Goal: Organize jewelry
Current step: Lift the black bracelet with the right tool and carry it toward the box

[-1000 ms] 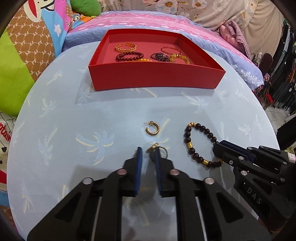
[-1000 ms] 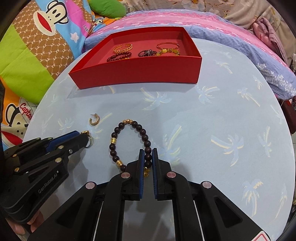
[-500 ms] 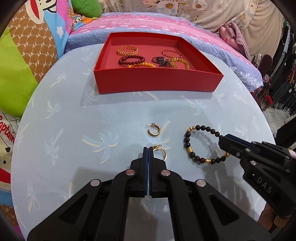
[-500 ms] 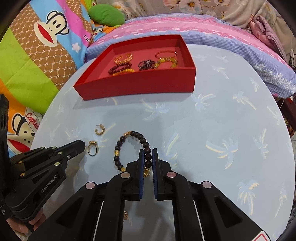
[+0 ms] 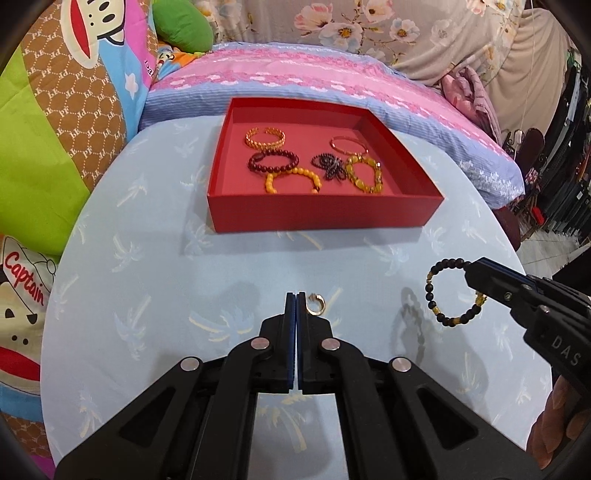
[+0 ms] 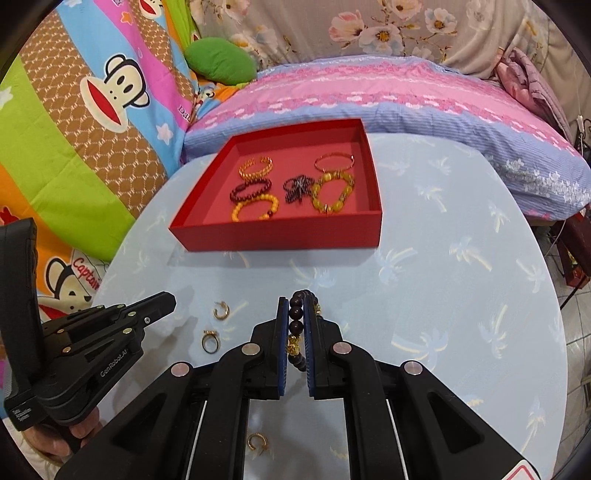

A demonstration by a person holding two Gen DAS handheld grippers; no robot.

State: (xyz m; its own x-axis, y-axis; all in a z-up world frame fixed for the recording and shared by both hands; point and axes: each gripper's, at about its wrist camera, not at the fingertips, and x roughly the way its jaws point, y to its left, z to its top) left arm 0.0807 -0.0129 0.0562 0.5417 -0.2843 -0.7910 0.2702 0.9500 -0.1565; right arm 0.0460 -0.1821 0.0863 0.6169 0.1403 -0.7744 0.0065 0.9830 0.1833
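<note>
We are in a home bedroom: behind the round table (image 5: 147, 295) lies a bed with a pink-and-blue quilt (image 5: 295, 85), cartoon monkey bedding (image 6: 92, 110) beside it, floral curtain (image 6: 406, 29) behind.

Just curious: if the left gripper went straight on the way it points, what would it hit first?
The left gripper would probably meet the tablecloth beside the small gold piece, though depth is unclear.

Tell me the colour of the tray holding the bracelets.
Red tray, clearest in the left wrist view.
</note>
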